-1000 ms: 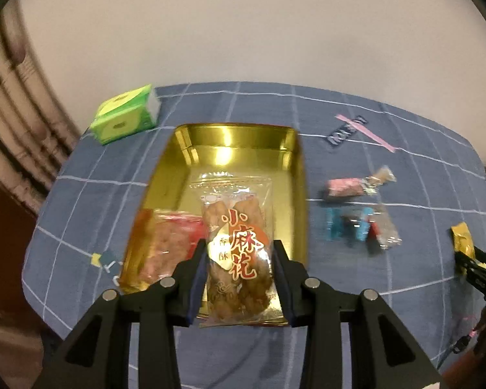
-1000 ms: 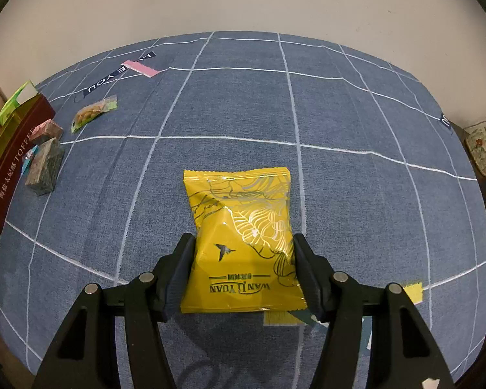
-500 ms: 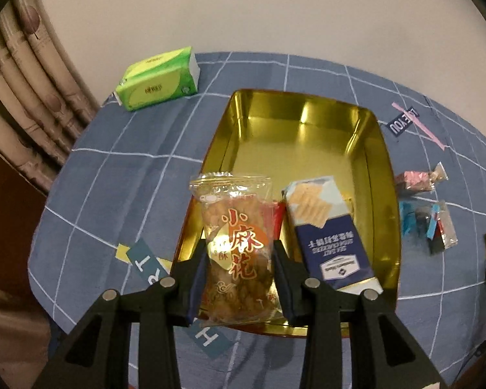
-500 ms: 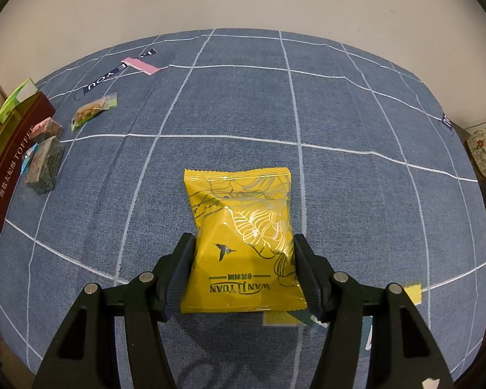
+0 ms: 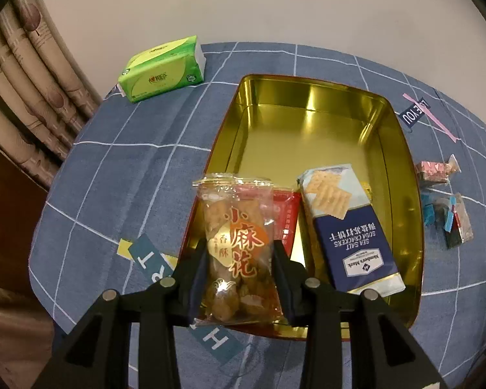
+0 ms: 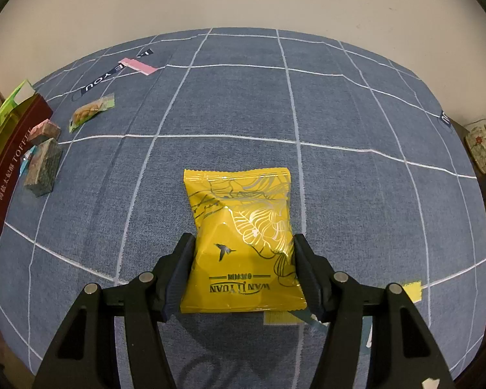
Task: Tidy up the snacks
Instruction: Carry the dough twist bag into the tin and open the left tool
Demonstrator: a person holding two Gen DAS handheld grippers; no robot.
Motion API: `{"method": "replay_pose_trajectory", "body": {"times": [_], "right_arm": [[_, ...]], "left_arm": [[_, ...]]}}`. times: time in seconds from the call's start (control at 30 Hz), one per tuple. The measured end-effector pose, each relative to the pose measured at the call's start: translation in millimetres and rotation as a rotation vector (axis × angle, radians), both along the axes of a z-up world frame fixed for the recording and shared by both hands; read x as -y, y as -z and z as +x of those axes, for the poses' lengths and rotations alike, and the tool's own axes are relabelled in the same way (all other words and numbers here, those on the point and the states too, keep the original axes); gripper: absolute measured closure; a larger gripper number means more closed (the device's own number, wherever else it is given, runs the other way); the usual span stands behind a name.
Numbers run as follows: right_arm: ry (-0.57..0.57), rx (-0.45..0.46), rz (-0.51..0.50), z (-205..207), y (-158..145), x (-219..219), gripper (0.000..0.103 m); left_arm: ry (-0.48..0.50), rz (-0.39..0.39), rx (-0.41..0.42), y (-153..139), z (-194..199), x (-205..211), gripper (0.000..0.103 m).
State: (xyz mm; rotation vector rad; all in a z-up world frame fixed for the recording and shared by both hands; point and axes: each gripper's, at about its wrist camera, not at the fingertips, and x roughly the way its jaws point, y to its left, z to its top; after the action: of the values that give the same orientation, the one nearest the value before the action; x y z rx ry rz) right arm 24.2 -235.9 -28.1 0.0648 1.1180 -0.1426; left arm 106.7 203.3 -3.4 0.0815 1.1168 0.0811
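My left gripper (image 5: pixel 239 253) is shut on a clear bag of fried dough twists (image 5: pixel 236 246), held above the near left corner of the gold tin (image 5: pixel 307 120). In the tin lie a red packet (image 5: pixel 286 214) and a blue soda cracker pack (image 5: pixel 350 227). My right gripper (image 6: pixel 243 259) is shut on a yellow snack bag (image 6: pixel 243 236) just above the blue cloth. The tin's dark red side (image 6: pixel 6 168) shows at the far left of the right wrist view.
A green tissue pack (image 5: pixel 162 71) lies beyond the tin on the left. Small wrapped candies (image 5: pixel 437 175) (image 5: pixel 447 220) lie right of the tin; they also show in the right wrist view (image 6: pixel 43 168), with a green-ended snack (image 6: pixel 90 111). The blue checked tablecloth (image 6: pixel 340 129) covers the table.
My left gripper has drawn back and left with the dough twist bag, from over the tin's middle to its near left corner. The right gripper has held still with the yellow bag.
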Motion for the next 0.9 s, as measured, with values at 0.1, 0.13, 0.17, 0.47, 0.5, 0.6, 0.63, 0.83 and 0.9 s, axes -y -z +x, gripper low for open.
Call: {"method": "replay_pose_trajectory", "body": {"times": [0.1,0.13,0.17,0.47,0.5,0.6,0.63,0.83,0.9], "right_arm": [[0.002,-0.004,0.002,-0.3,0.3,0.8,0.046],[0.002,-0.004,0.002,-0.2,0.3,0.9,0.046],[0.002,-0.005,0.002,-0.2,0.2,1.0,0.046],[0.001,-0.010,0.003,0.2,-0.4,0.9,0.046],[0.000,-0.011,0.003,0.3,-0.1,1.2,0.046],[0.002,-0.019,0.004,1.8,0.0,2.2,0.045],[0.005,-0.021,0.005,1.7,0.0,2.7,0.045],[0.016,-0.032,0.006,3.3,-0.3,3.1,0.043],[0.016,-0.040,0.006,4.4,-0.3,3.5,0.042]], "left_arm": [[-0.002,-0.011,-0.010,2.2,0.2,-2.0,0.063],[-0.005,-0.021,-0.016,3.2,0.2,-3.0,0.060],[-0.007,-0.031,-0.021,4.3,0.7,-4.5,0.058],[-0.005,-0.058,0.001,1.5,-9.1,-13.3,0.055],[-0.007,-0.063,0.004,0.4,-10.2,-14.5,0.055],[-0.012,-0.093,0.020,-5.2,-14.3,-17.5,0.055],[-0.010,-0.098,0.028,-7.8,-15.6,-17.4,0.055],[0.005,-0.119,0.068,-17.4,-21.4,-15.5,0.055],[-0.003,-0.133,0.068,-17.6,-22.6,-16.8,0.055]]}}
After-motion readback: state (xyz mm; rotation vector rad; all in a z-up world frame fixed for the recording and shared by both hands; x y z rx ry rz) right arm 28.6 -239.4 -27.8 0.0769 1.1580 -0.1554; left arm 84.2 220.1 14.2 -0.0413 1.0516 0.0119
